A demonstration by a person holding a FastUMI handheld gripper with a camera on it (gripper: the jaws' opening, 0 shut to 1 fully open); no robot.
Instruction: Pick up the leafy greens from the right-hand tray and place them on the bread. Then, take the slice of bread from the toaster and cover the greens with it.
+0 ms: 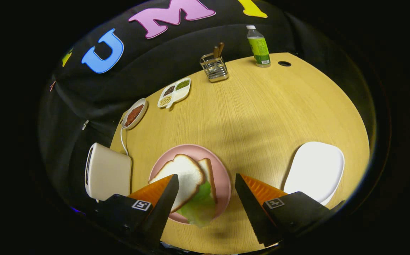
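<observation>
Your jaws (205,191) were open and empty above the pink plate (222,170), where the top bread slice (185,173) already covered the greens (201,207); the task looked done.

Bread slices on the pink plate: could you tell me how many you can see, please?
2. The top slice lies tilted over the greens; the bottom slice peeks out beside and under it. The open hand-held gripper hovers above. More could be hidden underneath.
</observation>
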